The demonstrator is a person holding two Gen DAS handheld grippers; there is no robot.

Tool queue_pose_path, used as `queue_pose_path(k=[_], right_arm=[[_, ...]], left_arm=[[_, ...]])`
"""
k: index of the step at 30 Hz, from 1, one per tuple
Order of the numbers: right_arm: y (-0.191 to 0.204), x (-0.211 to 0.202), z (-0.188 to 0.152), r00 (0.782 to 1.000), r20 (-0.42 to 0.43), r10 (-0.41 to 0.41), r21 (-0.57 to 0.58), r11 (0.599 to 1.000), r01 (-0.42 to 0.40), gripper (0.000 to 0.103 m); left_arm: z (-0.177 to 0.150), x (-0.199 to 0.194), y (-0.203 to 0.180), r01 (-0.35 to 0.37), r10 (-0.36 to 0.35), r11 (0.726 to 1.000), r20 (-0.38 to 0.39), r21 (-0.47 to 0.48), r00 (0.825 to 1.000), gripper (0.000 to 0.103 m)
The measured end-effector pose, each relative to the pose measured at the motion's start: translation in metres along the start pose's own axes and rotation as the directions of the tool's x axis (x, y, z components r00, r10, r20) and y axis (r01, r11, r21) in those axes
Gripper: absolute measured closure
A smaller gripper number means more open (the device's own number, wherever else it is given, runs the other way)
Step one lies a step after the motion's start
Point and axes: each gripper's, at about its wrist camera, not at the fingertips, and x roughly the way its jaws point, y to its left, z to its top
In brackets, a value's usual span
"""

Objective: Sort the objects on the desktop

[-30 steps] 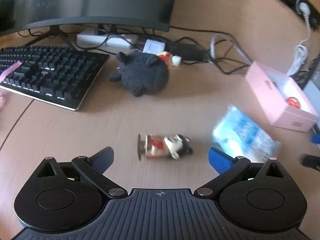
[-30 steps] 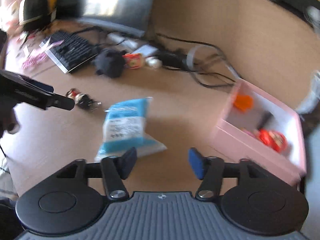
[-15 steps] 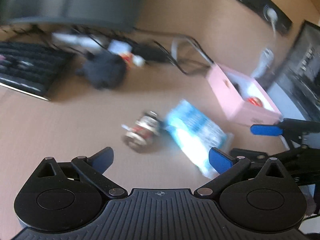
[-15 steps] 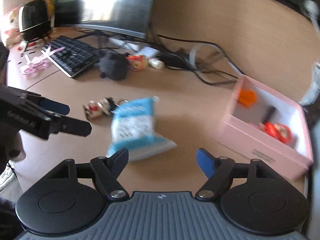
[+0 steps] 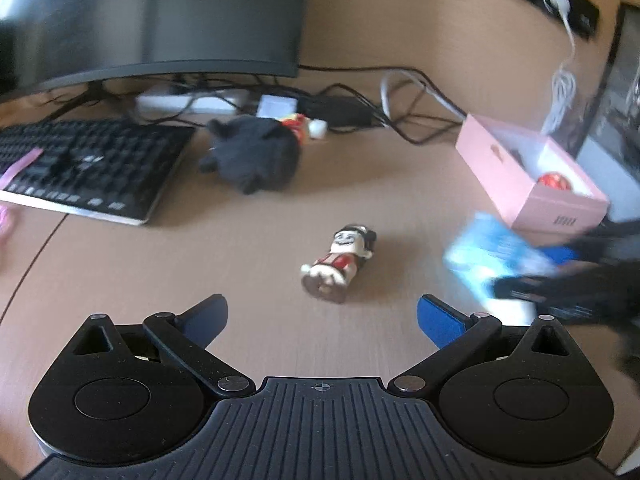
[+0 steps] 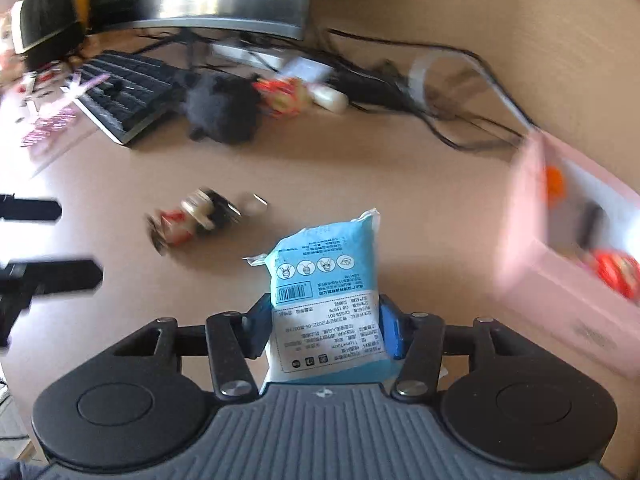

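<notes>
You are over a tan desk [image 5: 240, 264]. Just ahead of your left gripper [image 5: 322, 316] a figurine [image 5: 340, 258] lies on its side. Further ahead sits a black plush [image 5: 252, 156], with a keyboard [image 5: 80, 164] to its left and a monitor [image 5: 152, 16] and tangled cables [image 5: 360, 104] behind. Ahead to the right stands a pink box [image 5: 528, 176].

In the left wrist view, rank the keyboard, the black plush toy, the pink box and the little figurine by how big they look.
Largest to smallest, as they look:
1. keyboard
2. pink box
3. black plush toy
4. figurine
The box and the plush look close in size, so their order is unsure. The figurine lies nearest the camera yet looks smallest.
</notes>
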Motion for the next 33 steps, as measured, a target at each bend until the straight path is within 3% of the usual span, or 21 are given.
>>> queue_pose_path(k=[2,5,10,12,14,19,24,27,33], right_arm=[[-0.021,-0.02,-0.029,0.996,-0.031,-0.081,0.066,0.994,0.083,0.049],[-0.035,-0.033,-0.048,0.991,-0.045,-0.123,0.101,0.987,0.127,0.049],[-0.057,-0.071,-0.075,0.983,-0.013,-0.181,0.221,0.959,0.18,0.039],[-0.062,-0.083,-0.083,0.977,0.009,-0.213,0.251,0.946,0.204,0.035],[-0.065,-0.09,-0.087,0.972,0.014,-0.233,0.26,0.94,0.222,0.035],[-0.081,-0.098,-0.099,0.966,-0.011,-0.259,0.286,0.925,0.251,0.033],[-0.08,-0.091,-0.102,0.976,-0.019,-0.219,0.277,0.936,0.216,0.028],[-0.071,-0.086,-0.097,0.98,0.001,-0.2,0.241,0.951,0.194,0.027],[-0.053,-0.08,-0.088,0.981,0.039,-0.189,0.148,0.972,0.182,0.026]], left_arm=[[0.007,0.015,-0.004,0.003,-0.003,1.0,-0.01,0.004,1.0,0.003],[0.016,0.035,-0.011,0.023,-0.022,1.0,-0.035,0.021,0.999,0.027],[0.021,0.06,-0.027,0.022,-0.015,0.994,-0.061,0.106,0.998,0.032],[0.021,0.061,-0.031,0.001,0.006,0.993,-0.059,0.114,0.998,0.045],[0.02,0.057,-0.034,0.012,-0.006,0.996,-0.071,0.093,0.997,0.051],[0.003,0.034,-0.057,0.132,-0.124,0.989,-0.121,0.064,0.985,0.05],[-0.017,0.013,-0.084,0.26,-0.246,0.962,-0.154,0.083,0.957,0.036],[-0.017,0.006,-0.088,0.248,-0.236,0.964,-0.13,0.091,0.963,0.027],[-0.001,0.006,-0.068,0.154,-0.15,0.987,-0.083,0.044,0.985,0.021]])
